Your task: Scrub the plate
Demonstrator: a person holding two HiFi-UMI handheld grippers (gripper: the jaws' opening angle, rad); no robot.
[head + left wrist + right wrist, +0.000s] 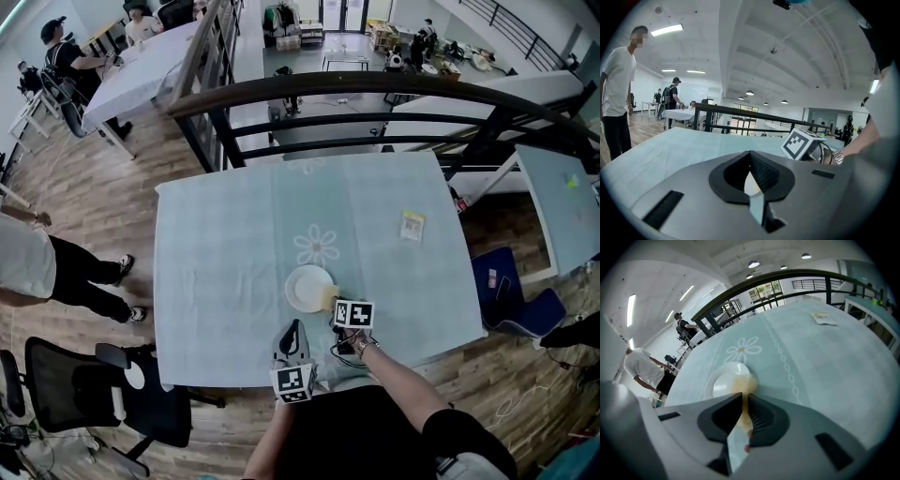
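Left gripper [293, 328], jaws together on nothing, hung near the front edge of the table [216, 281], just beside the plate. White plate [306, 285] lay close to that edge, about midway along. Yellow sponge [330, 298], pinched in right gripper [335, 306], sat at the plate's right rim. Scrubbing judged barely begun; plate face still to do.

**Dark top, metal watch, two grey tools**

The person wears a black top [361, 429] with a short sleeve and a metal-link wristwatch [365, 345]. The left tool [750, 161] and the right tool [742, 401] have smooth grey shells, black ribbed jaw pads and dark slots on either side. Each carries a white marker cube [293, 382] printed with black squares. A thin black cable [339, 352] loops beside the right tool.
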